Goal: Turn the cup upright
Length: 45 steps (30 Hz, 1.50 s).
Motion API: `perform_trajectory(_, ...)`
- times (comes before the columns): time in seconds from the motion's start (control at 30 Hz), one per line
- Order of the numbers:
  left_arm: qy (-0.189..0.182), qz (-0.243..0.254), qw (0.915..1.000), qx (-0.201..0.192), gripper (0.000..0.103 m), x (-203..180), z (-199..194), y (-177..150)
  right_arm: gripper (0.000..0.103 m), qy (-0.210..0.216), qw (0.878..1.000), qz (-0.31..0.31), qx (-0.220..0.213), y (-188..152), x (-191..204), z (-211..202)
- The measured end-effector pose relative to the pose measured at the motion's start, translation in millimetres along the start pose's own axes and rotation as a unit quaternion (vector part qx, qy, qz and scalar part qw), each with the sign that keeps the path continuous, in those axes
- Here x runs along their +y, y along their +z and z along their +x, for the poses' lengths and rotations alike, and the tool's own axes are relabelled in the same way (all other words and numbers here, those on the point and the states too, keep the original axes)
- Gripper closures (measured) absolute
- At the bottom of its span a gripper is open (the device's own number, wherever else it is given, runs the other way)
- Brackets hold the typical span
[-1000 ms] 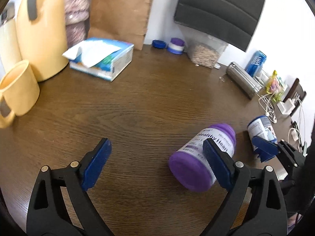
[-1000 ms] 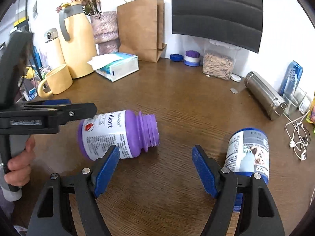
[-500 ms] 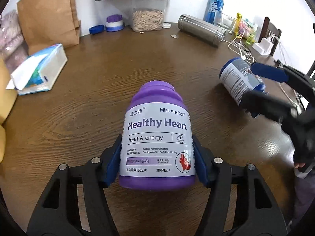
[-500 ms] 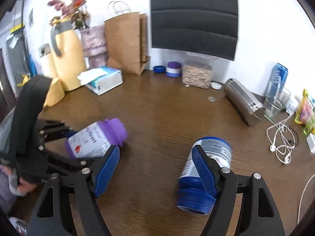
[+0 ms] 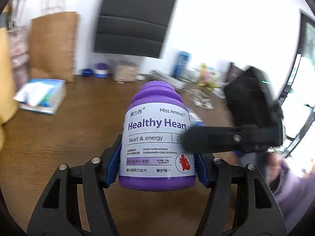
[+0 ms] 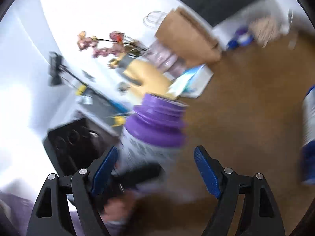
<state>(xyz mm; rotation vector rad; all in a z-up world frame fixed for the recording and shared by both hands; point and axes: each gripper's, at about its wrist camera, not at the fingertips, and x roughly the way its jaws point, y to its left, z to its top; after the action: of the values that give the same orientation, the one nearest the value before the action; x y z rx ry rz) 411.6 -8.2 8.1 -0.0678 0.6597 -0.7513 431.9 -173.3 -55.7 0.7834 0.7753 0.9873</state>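
**Purple bottle upright in the left tool's grip**

Purple bottle (image 5: 157, 137), labelled "Healthy Heart", stands upright with its cap on top, clamped low on its body between the blue pads (image 5: 112, 163) of the left tool (image 5: 156, 163), above the brown desk (image 5: 69, 133). From the right, the right tool (image 5: 232, 139) reaches across the near side of the label. In the right wrist view the picture is badly blurred, yet that tool (image 6: 157, 169) shows its blue pads (image 6: 206, 171) spread wide, holding nothing. Far left, a tissue box (image 5: 42, 96) lies by a paper bag (image 5: 53, 45). A blue bottle (image 6: 309, 137) sits at the right edge.
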Motion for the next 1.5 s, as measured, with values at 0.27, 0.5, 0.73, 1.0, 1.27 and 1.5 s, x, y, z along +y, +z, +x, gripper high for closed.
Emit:
perform_trajectory(0.27,0.002,0.014,0.9996,0.024,0.041,-3,6,-1,0.034,-0.072,0.997,-0.027,0.005,-6,12,13)
perform_trajectory(0.5,0.068,0.000,0.9941,0.084,0.025,4,0,-37,0.034,-0.278,0.940,-0.193,0.036,-27,47,33)
perform_trajectory(0.73,0.153,-0.003,0.9779,0.142,0.022,2,-8,-71,0.035,-0.392,0.866,-0.304,0.055,-71,84,35)
perform_trajectory(1.0,0.243,-0.093,0.9576,0.124,0.017,22,-72,-95,0.034,-0.444,0.846,-0.288,0.061,-127,96,-21)
perform_trajectory(1.27,0.282,-0.100,0.9494,0.094,0.011,-13,-104,-102,0.034,-0.492,0.824,-0.275,0.052,-171,86,-37)
perform_trajectory(1.5,0.274,-0.118,0.9513,0.077,0.010,-47,-115,-120,0.032,-0.492,0.826,-0.267,0.063,-191,82,-24)
